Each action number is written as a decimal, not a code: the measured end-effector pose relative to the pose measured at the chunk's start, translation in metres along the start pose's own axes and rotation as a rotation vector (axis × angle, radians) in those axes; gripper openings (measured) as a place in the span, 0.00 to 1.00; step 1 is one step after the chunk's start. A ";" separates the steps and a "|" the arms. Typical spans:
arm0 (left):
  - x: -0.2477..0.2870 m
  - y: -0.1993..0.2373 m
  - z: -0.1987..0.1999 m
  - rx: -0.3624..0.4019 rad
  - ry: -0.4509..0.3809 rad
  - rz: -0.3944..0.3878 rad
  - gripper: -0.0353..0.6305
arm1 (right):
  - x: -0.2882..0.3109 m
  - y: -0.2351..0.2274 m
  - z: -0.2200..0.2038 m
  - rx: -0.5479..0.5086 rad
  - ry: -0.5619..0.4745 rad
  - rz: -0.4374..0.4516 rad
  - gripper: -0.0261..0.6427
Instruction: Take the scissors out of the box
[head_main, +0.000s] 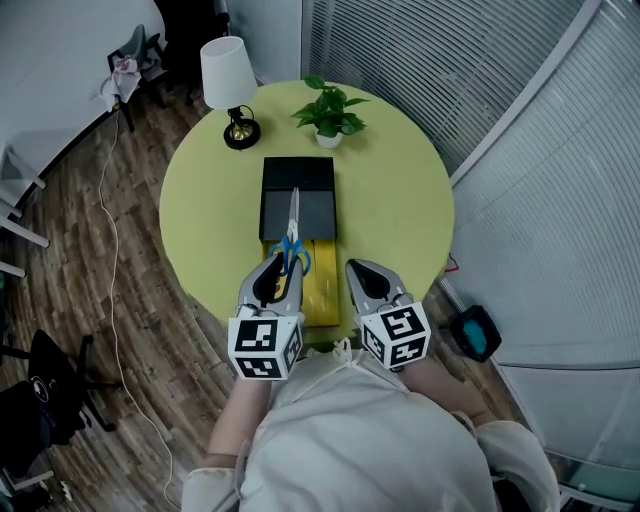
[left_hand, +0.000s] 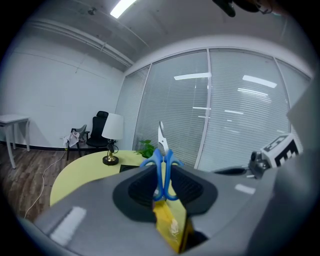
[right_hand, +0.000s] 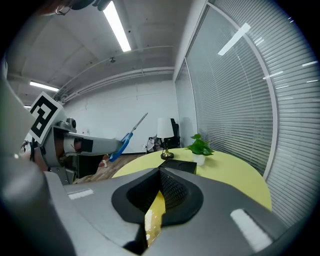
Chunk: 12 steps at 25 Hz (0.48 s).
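Note:
The scissors (head_main: 292, 228) have blue handles and steel blades. My left gripper (head_main: 283, 264) is shut on the handles and holds them above the table, blades pointing away over the open black box (head_main: 297, 178). In the left gripper view the scissors (left_hand: 162, 162) stand upright between the jaws (left_hand: 162, 181), tip up. A flat yellow box part (head_main: 322, 292) lies on the table under both grippers. My right gripper (head_main: 359, 269) hovers beside the left one, jaws together with nothing in them. From the right gripper (right_hand: 161, 176) I see the scissors (right_hand: 127, 136) raised at the left.
The round yellow-green table (head_main: 200, 200) also bears a white-shaded lamp (head_main: 228, 85) and a small potted plant (head_main: 328, 112) at its far side. Glass walls with blinds curve round the right. A cable runs over the wooden floor at left, near chairs.

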<state>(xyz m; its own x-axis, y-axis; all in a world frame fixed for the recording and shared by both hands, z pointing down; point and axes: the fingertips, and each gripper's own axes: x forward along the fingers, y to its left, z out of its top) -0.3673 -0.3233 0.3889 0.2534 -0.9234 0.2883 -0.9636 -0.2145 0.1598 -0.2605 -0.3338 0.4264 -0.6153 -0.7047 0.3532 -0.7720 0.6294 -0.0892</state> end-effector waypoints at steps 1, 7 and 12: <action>0.000 0.000 -0.001 0.000 0.000 -0.001 0.19 | 0.000 0.000 -0.002 0.006 0.005 0.001 0.04; -0.001 -0.002 0.000 0.010 -0.011 -0.003 0.19 | 0.003 0.002 -0.005 0.043 0.017 0.015 0.04; -0.003 -0.001 -0.004 0.014 -0.008 -0.004 0.19 | 0.005 0.006 -0.008 0.041 0.016 0.017 0.04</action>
<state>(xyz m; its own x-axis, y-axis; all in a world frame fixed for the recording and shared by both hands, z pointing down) -0.3669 -0.3195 0.3922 0.2563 -0.9250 0.2804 -0.9637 -0.2223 0.1477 -0.2670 -0.3305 0.4353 -0.6261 -0.6882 0.3666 -0.7674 0.6272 -0.1332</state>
